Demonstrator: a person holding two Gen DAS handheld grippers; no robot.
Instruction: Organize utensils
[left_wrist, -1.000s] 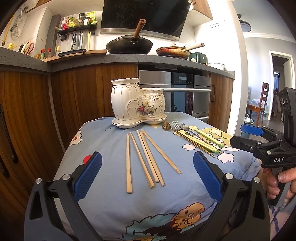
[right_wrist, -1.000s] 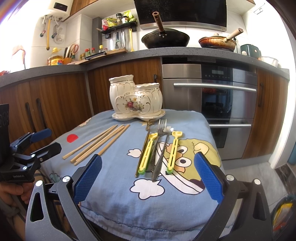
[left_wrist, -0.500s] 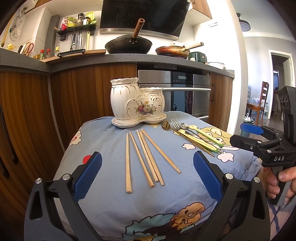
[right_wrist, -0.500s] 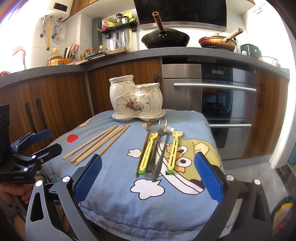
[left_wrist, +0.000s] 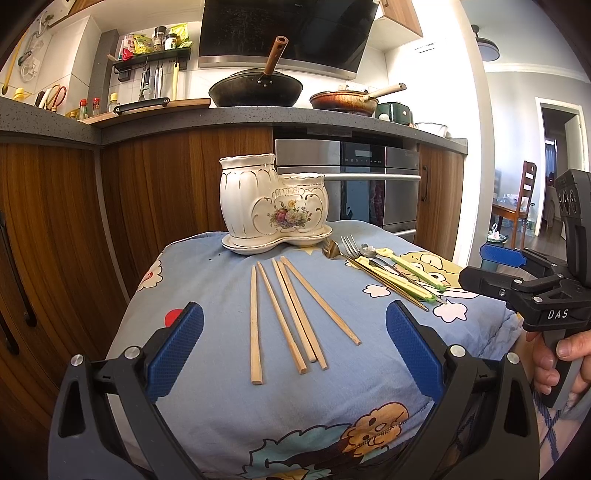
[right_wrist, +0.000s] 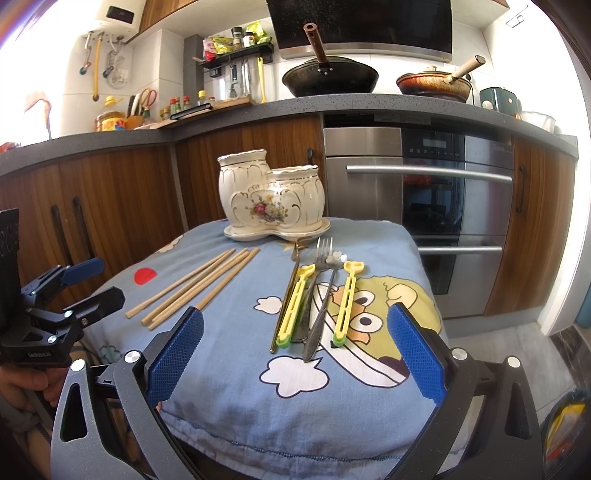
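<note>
The utensils lie loose on a blue cartoon-print cloth (left_wrist: 221, 288) draped over a cushioned surface, all just in front of a white ceramic holder (left_wrist: 273, 205) with gold trim and a painted flower spray. That holder has a taller compartment on its left and a shorter one on its right, and it stands upright on a matching saucer at the far end of the cloth. Directly before the holder's left half, five wooden chopsticks (left_wrist: 291, 314) fan out side by side, their far tips near the saucer. Before the holder's right half sits a cluster: a fork (right_wrist: 319, 273), a gold-toned spoon (right_wrist: 291, 284), a second metal piece, and two yellow-green plastic-handled utensils (right_wrist: 347, 299), touching or overlapping one another. Your left tool (left_wrist: 293, 350) hovers over the near edge of the cloth, facing the chopsticks, its blue pads wide apart and holding nothing. Your right tool (right_wrist: 295, 350) hovers likewise facing the fork cluster, pads spread, empty. Behind the holder stand wooden cabinets, a steel oven (right_wrist: 421, 206), and a worktop (right_wrist: 332, 105) carrying two pans.
</note>
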